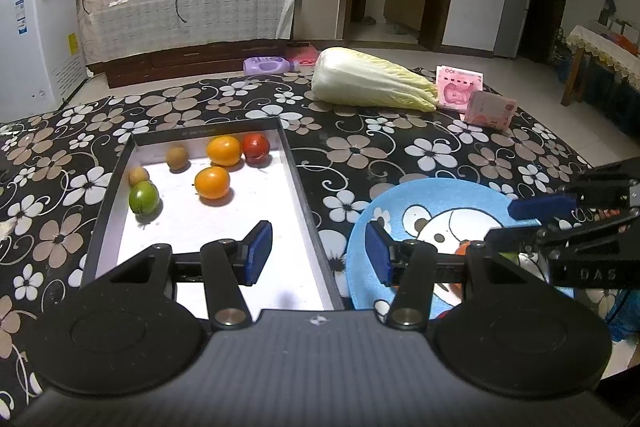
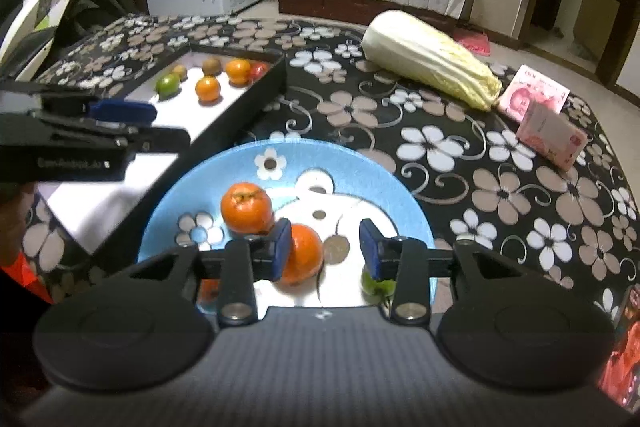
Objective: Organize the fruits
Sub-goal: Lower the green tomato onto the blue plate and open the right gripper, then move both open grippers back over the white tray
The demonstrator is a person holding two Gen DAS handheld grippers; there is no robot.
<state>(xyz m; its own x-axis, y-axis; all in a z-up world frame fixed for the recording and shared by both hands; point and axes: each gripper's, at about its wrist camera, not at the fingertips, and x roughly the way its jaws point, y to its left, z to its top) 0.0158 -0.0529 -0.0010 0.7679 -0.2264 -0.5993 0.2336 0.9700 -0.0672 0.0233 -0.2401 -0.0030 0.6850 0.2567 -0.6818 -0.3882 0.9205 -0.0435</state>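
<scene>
A black-rimmed tray (image 1: pixel 301 187) with a white floor holds two oranges (image 1: pixel 212 183), a red fruit (image 1: pixel 256 146), a green fruit (image 1: pixel 143 197) and two small brown fruits (image 1: pixel 177 157). My left gripper (image 1: pixel 319 255) hangs open over the tray's near right corner, nothing between its pads. To the right lies a blue cartoon plate (image 2: pixel 224 171) with two oranges and a half-hidden green fruit (image 2: pixel 374 285). My right gripper (image 2: pixel 326 251) is low over the plate, open. One orange (image 2: pixel 304 259) lies between the jaws against the left pad, clear of the right pad. The other orange (image 2: pixel 246 207) sits just beyond.
A Chinese cabbage (image 1: pixel 372 83) lies at the back of the floral tablecloth (image 2: pixel 500 195), with stacks of pink banknotes (image 1: pixel 490 109) to its right. A purple bottle (image 1: pixel 268 65) lies on the floor beyond. A white freezer (image 1: pixel 32 43) stands at the far left.
</scene>
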